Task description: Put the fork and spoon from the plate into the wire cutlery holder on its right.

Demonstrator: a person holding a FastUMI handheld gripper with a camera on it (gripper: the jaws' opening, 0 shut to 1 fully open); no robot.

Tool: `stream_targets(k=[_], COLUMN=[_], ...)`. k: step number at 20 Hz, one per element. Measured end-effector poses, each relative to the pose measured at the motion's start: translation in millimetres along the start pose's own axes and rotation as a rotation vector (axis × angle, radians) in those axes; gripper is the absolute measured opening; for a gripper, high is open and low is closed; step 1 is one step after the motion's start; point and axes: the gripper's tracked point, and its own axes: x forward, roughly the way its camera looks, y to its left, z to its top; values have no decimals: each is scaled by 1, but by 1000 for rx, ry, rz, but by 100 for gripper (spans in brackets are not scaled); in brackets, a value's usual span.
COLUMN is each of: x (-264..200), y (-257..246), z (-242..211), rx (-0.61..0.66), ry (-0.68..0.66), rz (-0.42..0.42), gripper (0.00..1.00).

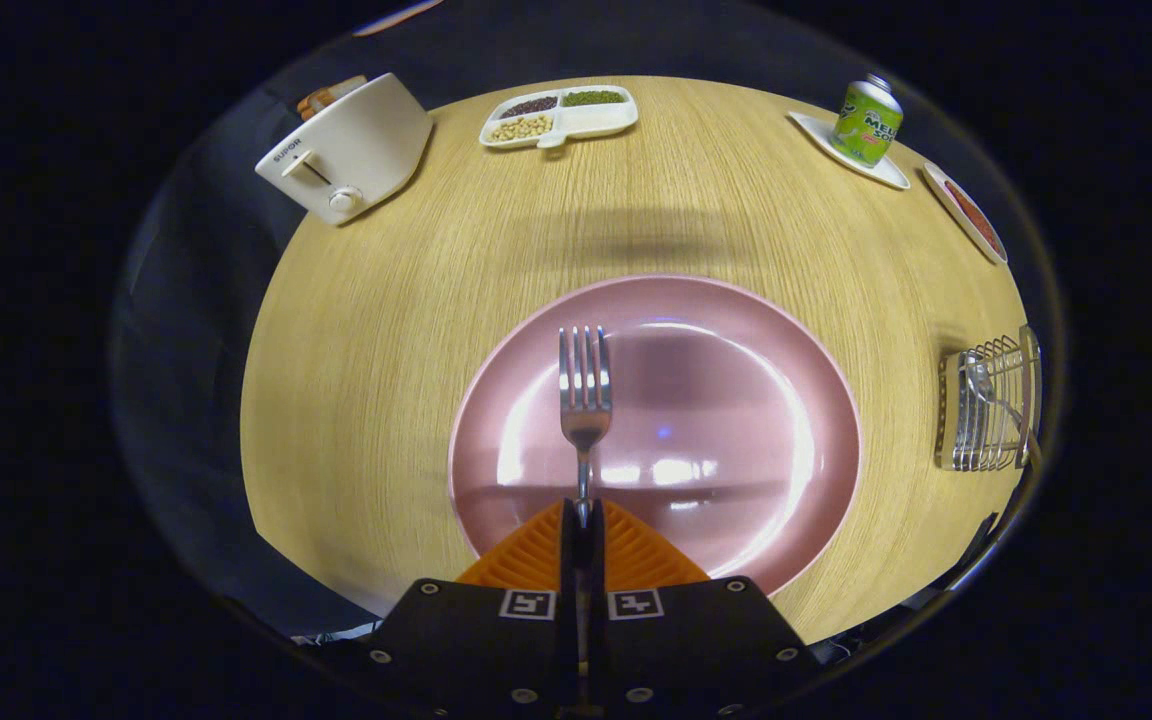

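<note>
- The gripper (582, 520) is seen closed to a narrow slit, with the handle of the fork (585, 385) clamped between both fingers
- The fork is held with its tines pointing straight ahead of the fingers, over the pink plate (736, 330); whether it is lifted clear of the plate cannot be told
- The wire cutlery holder (986, 405) is placed on the wooden table (386, 350) well to the right of the plate, and a spoon (981, 385) appears to be lodged inside it already
- Beyond the plate, a white toaster (351, 150) marked "SUPOR" is seen to the left
- A divided tray (558, 115) of beans and grains is set at the far edge
- A green can (866, 120) is stood on a white coaster (836, 150) to the far right, its lettering only partly legible
- A small dish (966, 215) is found just beside the coaster
</note>
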Motion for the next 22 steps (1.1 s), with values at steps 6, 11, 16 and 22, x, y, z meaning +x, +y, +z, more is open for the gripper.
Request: stream_targets(k=[6,11,16,22], x=[-32,-73,-109,-136], y=[-36,-88,-147,-217], z=[9,15,12,4], rx=[17,51,119,171], ry=[-66,-144,-181,-178], rz=[12,4,-29,-84], gripper=[5,5,5,5])
